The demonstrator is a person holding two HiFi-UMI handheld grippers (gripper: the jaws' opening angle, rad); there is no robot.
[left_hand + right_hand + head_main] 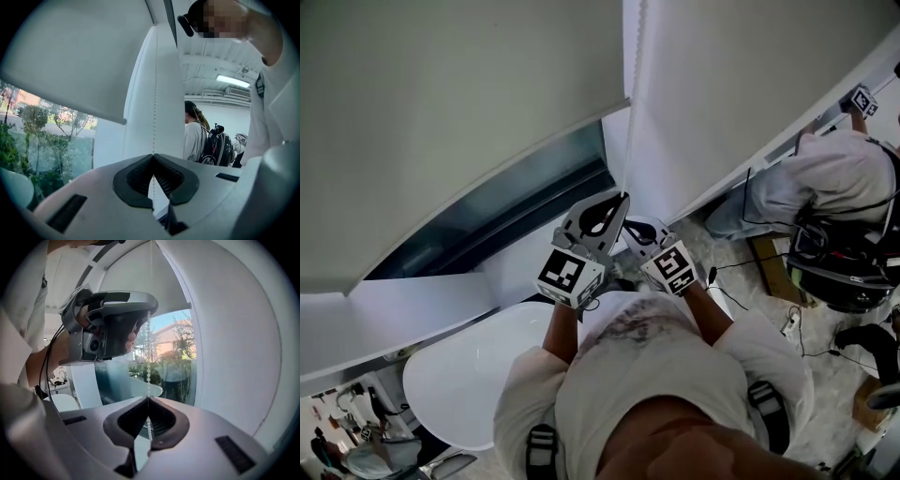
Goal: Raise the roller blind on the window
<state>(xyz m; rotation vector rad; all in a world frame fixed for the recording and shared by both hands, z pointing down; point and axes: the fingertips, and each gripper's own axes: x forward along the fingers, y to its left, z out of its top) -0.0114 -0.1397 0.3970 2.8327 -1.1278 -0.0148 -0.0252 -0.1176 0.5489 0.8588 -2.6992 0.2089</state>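
The grey roller blind [459,112] hangs over the window; its bottom edge leaves a strip of glass [516,211] bare. A white bead chain [630,103] runs down beside it. My left gripper [622,200] is shut on the chain, the higher of the two. Just below it my right gripper [635,228] is shut on the same chain. In the left gripper view the chain [155,93] rises from the closed left gripper [153,157] along the white frame, next to the blind [79,61]. In the right gripper view the beads [149,362] run from the right gripper [148,398] up to the left gripper [112,324].
A white round table [478,375] stands close below the window at my left. A second blind [750,84] covers the window to the right. Another person [834,178] works there, with cables and bags on the floor [825,272].
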